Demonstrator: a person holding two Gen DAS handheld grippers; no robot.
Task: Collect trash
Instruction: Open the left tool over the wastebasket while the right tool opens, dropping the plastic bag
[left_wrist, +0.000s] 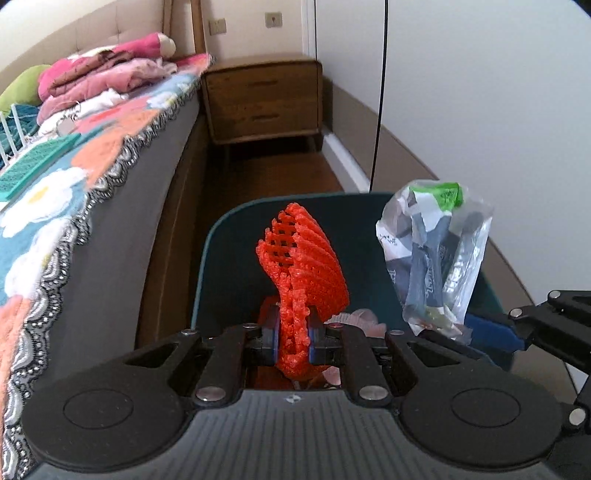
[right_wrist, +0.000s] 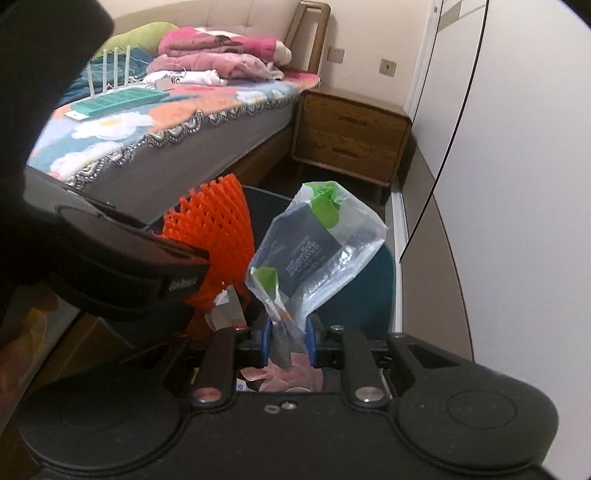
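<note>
My left gripper (left_wrist: 293, 338) is shut on an orange foam net sleeve (left_wrist: 303, 258), held upright over a dark teal trash bin (left_wrist: 207, 258). The net also shows in the right wrist view (right_wrist: 218, 225), with the left gripper's body (right_wrist: 122, 258) beside it. My right gripper (right_wrist: 288, 338) holds a crumpled clear plastic wrapper (right_wrist: 317, 247) with blue and green print; its blue pads stand a little apart around the wrapper's thin lower end. The wrapper (left_wrist: 436, 258) hangs over the bin's right side in the left wrist view. Pink trash (right_wrist: 291, 373) lies inside the bin.
A bed (left_wrist: 122, 206) with a floral blanket (left_wrist: 44, 192) stands close on the left, with folded pink clothes (left_wrist: 107, 74) and a teal mesh board (left_wrist: 37, 162) on it. A wooden nightstand (left_wrist: 262, 99) stands behind the bin. A white wall (left_wrist: 480, 92) runs along the right.
</note>
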